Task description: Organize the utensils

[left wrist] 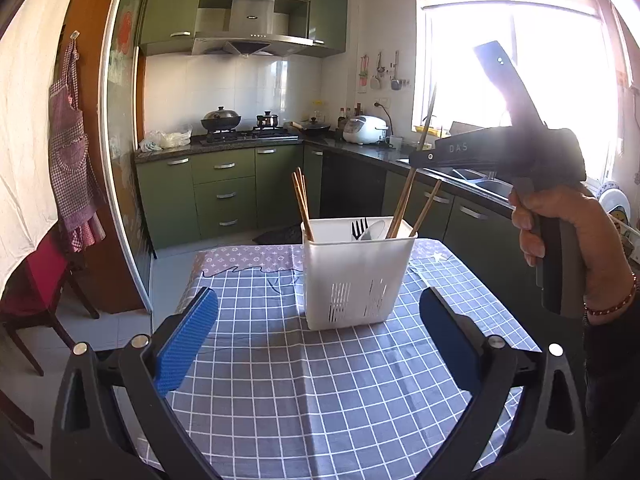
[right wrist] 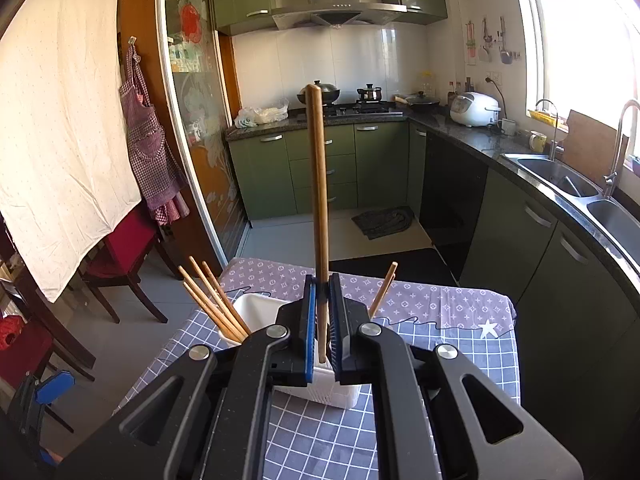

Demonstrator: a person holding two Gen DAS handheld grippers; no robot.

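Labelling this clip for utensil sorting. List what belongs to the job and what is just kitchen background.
Job:
white utensil holder
chopstick clamped in right gripper
chopsticks in the holder
black fork
left gripper, open

Background:
wok
rice cooker
apron
sink

Tablecloth (left wrist: 320,392) bare btwn left gripper (left wrist: 320,328) and white caddy (left wrist: 356,276), jaws wide, nothing between them, straight run in. Caddy top crowded: chopsticks (left wrist: 302,200) fan out at left corner, fork (left wrist: 359,228) mid, more sticks right. Right gripper (right wrist: 321,320) sits over caddy's right side, clamped on an upright chopstick (right wrist: 318,200), blocks that approach. Table left and near caddy clear; chair (left wrist: 36,280) off left edge
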